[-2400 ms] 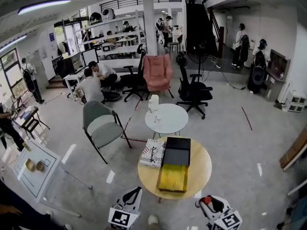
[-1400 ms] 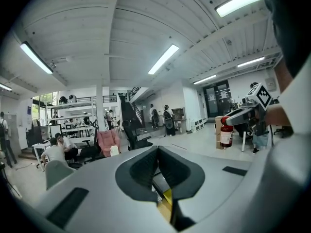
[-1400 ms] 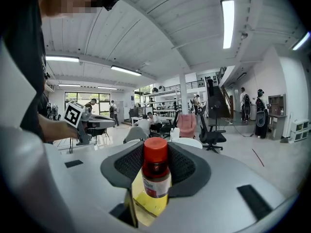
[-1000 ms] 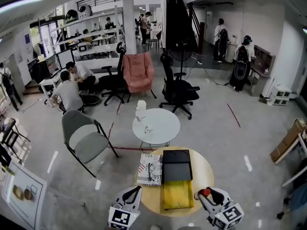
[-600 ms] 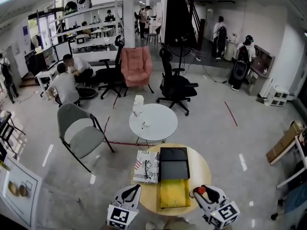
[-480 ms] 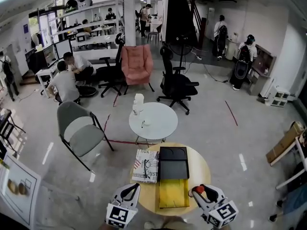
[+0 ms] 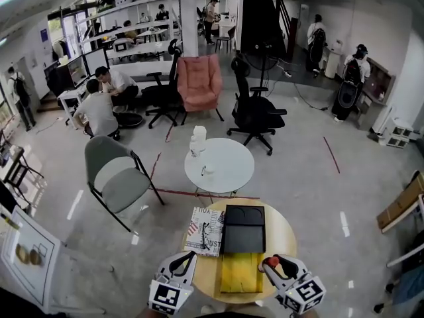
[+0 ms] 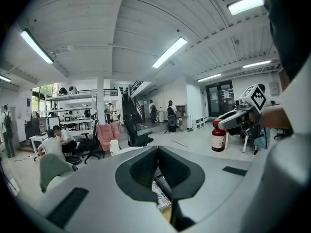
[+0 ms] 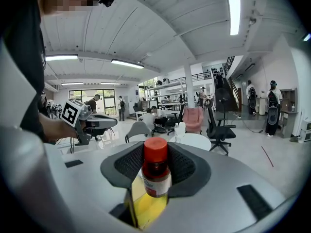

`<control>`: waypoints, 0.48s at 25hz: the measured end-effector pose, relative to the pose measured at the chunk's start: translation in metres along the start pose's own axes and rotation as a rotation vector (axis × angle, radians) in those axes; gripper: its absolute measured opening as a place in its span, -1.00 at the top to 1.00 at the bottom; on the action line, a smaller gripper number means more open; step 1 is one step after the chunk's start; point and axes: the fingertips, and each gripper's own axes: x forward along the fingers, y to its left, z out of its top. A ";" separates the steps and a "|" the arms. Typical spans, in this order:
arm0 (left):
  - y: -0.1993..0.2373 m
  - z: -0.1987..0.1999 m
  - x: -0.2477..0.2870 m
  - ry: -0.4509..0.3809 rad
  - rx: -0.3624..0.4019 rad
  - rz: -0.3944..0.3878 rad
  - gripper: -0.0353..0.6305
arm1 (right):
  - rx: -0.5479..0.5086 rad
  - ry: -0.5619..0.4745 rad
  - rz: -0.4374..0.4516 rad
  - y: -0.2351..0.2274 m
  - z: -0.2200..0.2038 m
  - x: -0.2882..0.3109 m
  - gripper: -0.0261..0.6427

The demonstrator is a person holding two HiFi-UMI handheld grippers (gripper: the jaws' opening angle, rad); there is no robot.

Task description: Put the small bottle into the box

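Bottle [image 9: 156, 171] clamped mid-body in right gripper [image 7: 273, 264], red cap up, hovering at 4 o'clock of the open box [image 7: 240, 273]. Likely light, rigid, slick-sided; the grip below the cap suits it. Left gripper [image 8: 158, 173] closed, empty.

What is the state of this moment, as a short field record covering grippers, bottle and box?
Right gripper: shut on the small bottle, red cap up
Left gripper: shut, empty
Box: open, yellow inside bare, on the round table
Bottle position: held at the box's right, not yet in it
Also on table: magazine, left of the box
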 end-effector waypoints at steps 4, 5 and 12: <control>0.002 -0.002 0.019 0.013 -0.007 -0.001 0.84 | -0.014 -0.001 0.016 -0.015 -0.005 0.013 0.45; 0.003 -0.003 0.024 0.015 -0.005 -0.001 0.84 | -0.014 0.009 0.016 -0.019 -0.008 0.017 0.45; 0.003 -0.009 0.048 0.035 -0.010 -0.008 0.84 | -0.012 0.085 0.034 -0.034 -0.033 0.040 0.45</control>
